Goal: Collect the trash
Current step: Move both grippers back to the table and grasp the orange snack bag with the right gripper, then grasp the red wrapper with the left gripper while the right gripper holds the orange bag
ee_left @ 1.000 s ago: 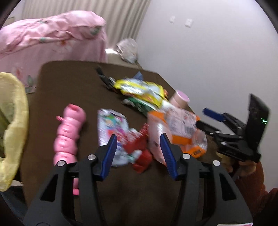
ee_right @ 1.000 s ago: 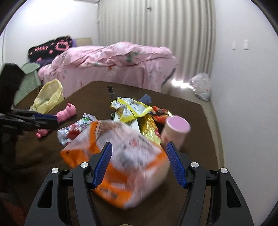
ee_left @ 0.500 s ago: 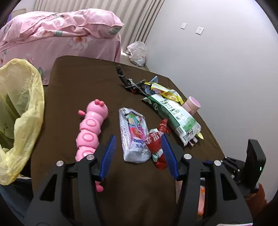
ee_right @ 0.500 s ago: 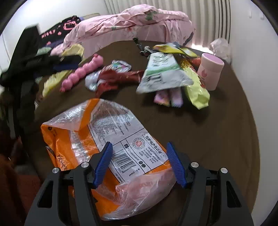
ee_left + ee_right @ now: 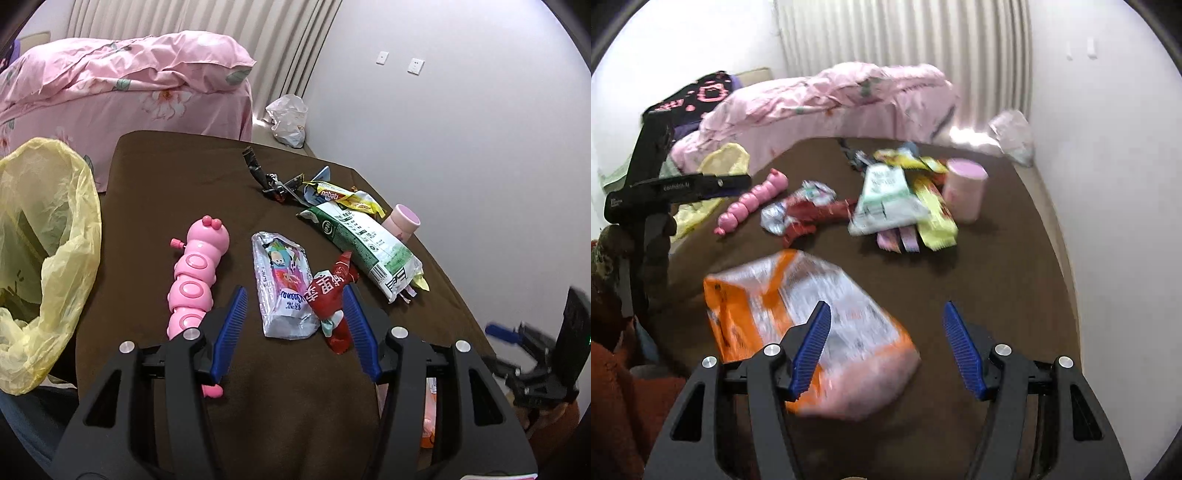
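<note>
So compared to half a second back, the right gripper (image 5: 886, 347) has let the orange bag (image 5: 798, 317) slide off to its left. Before, the bag sat square between the jaws, now only its right edge passes behind the left finger (image 5: 809, 347) and the rest lies out to the left on the brown table (image 5: 997, 280). It's blurred, so I can't tell if it touches the finger. The jaws are spread wide with nothing in them, just bare table in the gap. The view has also tipped up a bit, showing more of the bed (image 5: 827, 99) and curtain than before.

The left gripper (image 5: 295, 325) barely changed. It's a touch closer to the pile, jaws wide apart and gripping nothing, pointed forward and down over the table. The silver wrapper (image 5: 280, 284) and the red wrapper (image 5: 330, 295) lie right in the gap between its fingertips, the red one just beside the right finger. The pink caterpillar toy (image 5: 194, 280) is just outside the left finger, partly hidden behind it. Further ahead of the jaws are the green-white pouch (image 5: 365, 243), a yellow wrapper (image 5: 343, 194) and a pink cup (image 5: 400, 223). The yellow bin bag (image 5: 48, 236) hangs open well off to the left, past the table edge.

The right gripper shows at the lower right of the left view, blurred.
</note>
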Demonstrator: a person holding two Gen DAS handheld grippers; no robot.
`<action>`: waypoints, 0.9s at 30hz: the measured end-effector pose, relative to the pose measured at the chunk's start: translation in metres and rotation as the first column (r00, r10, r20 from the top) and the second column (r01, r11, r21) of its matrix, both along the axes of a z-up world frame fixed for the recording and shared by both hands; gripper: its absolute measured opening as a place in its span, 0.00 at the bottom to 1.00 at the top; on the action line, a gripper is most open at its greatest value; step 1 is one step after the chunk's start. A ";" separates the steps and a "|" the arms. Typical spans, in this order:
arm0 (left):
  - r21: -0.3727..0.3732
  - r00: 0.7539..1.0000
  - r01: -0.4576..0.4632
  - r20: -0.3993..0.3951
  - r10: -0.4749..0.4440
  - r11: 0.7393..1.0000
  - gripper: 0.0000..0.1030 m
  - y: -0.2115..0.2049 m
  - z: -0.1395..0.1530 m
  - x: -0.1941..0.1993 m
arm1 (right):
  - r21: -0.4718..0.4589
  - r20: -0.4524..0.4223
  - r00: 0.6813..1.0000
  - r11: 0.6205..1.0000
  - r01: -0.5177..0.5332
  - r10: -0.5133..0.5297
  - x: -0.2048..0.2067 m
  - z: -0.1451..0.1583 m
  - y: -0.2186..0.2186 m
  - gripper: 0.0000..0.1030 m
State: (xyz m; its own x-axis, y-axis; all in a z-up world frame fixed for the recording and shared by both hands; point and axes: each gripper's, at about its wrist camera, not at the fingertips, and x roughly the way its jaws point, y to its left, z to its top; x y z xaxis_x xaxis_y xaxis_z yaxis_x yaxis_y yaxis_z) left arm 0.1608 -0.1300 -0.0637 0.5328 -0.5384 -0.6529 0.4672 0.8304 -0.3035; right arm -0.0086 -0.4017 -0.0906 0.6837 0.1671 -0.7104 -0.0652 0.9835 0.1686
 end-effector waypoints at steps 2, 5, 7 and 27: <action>-0.003 1.000 0.002 -0.008 -0.002 1.000 0.50 -0.001 -0.003 0.000 | 0.122 -0.054 0.998 0.992 0.027 -0.021 -0.007 -0.018 -0.002 0.58; 0.005 1.000 0.010 -0.012 -0.010 1.000 0.50 -0.004 -0.004 -0.001 | 0.204 -0.100 0.995 0.979 0.027 -0.007 -0.002 -0.039 0.005 0.53; 0.014 1.000 0.014 -0.003 -0.014 1.000 0.50 -0.005 -0.003 -0.003 | 0.090 -0.066 0.998 0.996 -0.010 0.016 -0.001 -0.037 0.021 0.37; 0.171 0.996 0.093 -0.031 -0.089 0.981 0.53 -0.073 -0.027 0.019 | 0.033 0.028 0.989 0.989 0.146 -0.147 0.026 -0.024 -0.017 0.17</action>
State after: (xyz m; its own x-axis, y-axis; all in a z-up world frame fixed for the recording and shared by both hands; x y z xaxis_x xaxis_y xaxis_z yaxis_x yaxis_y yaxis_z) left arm 0.1797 -0.2027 -0.0908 0.4704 -0.4626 -0.7515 0.5381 0.8253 -0.1712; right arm 0.0171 -0.4184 -0.1145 0.7236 0.0851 -0.6849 0.0736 0.9772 0.1992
